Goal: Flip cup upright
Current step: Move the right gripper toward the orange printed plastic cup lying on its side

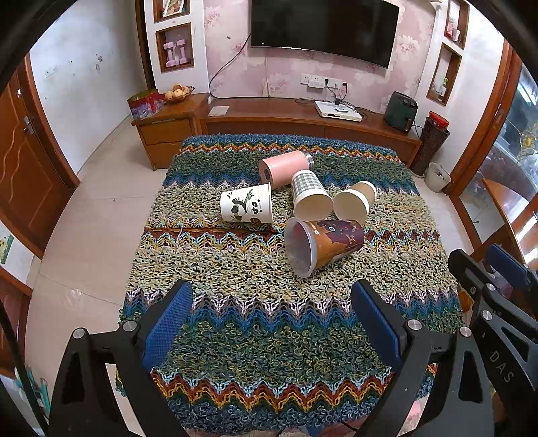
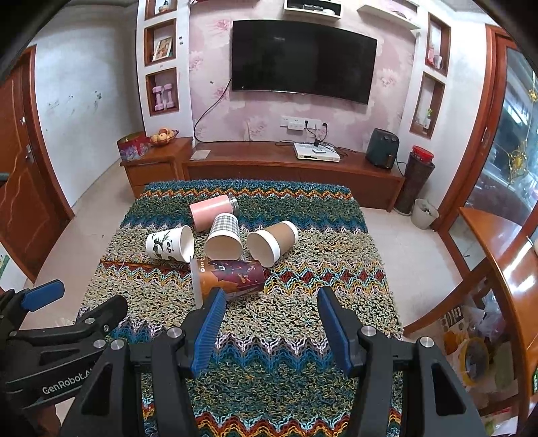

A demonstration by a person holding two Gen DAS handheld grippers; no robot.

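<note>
Several cups lie on their sides on the knitted cloth [image 1: 235,302]: a brown printed cup with a clear lid [image 1: 322,245] [image 2: 232,275] nearest, a panda cup [image 1: 247,204] [image 2: 169,247], a checked cup [image 1: 307,195] [image 2: 224,235], a brown-sleeved white cup [image 1: 354,201] [image 2: 272,242] and a pink tumbler [image 1: 285,167] [image 2: 213,211] behind. My left gripper [image 1: 272,316] is open and empty, short of the cups. My right gripper [image 2: 270,322] is open and empty, just in front of the brown printed cup.
The cloth covers a small table with floor on both sides. A wooden TV cabinet [image 1: 302,124] stands behind it, with a TV [image 1: 322,27] on the wall. A wooden counter [image 2: 504,242] and clutter are at the right.
</note>
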